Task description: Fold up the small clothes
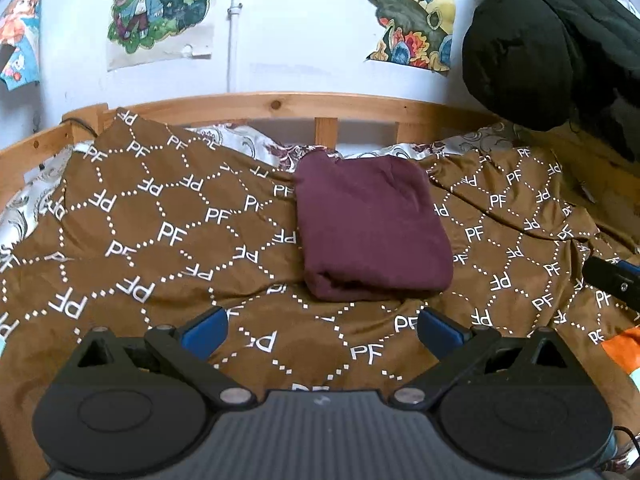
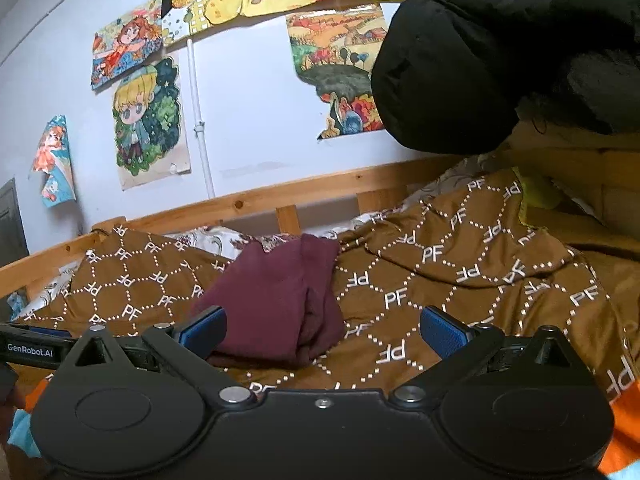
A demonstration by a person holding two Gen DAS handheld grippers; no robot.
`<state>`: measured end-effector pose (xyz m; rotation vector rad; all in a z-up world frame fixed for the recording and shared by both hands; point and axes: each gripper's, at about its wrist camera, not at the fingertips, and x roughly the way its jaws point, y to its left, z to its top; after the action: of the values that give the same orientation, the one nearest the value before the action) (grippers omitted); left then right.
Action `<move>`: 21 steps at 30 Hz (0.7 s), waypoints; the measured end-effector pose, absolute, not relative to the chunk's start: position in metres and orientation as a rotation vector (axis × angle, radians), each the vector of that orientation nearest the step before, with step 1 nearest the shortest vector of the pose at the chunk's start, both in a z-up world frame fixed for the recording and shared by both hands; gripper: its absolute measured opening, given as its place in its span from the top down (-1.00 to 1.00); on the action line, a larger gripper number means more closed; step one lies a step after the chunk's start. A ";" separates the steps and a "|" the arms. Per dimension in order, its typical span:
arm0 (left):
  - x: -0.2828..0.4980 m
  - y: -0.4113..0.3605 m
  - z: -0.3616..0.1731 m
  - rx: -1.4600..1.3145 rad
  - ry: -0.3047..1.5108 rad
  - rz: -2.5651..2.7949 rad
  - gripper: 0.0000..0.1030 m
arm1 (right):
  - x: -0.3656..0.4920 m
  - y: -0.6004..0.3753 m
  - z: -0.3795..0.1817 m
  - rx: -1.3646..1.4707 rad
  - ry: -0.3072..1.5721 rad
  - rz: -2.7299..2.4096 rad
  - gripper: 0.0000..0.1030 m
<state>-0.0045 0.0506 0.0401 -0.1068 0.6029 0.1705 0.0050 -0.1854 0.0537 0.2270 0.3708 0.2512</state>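
Cloth (image 1: 372,228), maroon and folded into a thick square, lies on the brown blanket (image 1: 160,240) near the wooden rail (image 1: 280,104). Left claw (image 1: 322,330) and right claw (image 2: 323,330) gape empty.

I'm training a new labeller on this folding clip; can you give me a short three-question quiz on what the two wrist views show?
1. True or false: the maroon garment is spread out flat and unfolded.
2. What does the garment rest on? A) bare wooden floor B) brown patterned blanket C) white table
3. Fill in: both the left gripper and the right gripper have their fingers ____ and hold nothing.

Key: 1 false, it lies as a folded bundle; 2 B; 3 open.
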 end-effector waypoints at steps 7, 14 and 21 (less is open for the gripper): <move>-0.002 0.056 0.034 -0.130 0.615 0.178 -0.99 | 0.007 -0.179 0.047 0.212 0.384 0.268 -0.99; 0.002 0.055 0.029 -0.130 0.628 0.178 -0.99 | 0.011 -0.175 0.044 0.204 0.397 0.286 -0.99; 0.001 0.053 0.029 -0.123 0.630 0.173 -0.99 | 0.012 -0.177 0.043 0.217 0.400 0.274 -0.99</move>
<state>0.0013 0.0534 0.0293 -0.1235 0.6297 0.1727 0.0119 -0.1773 0.0434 0.2169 0.4003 0.2740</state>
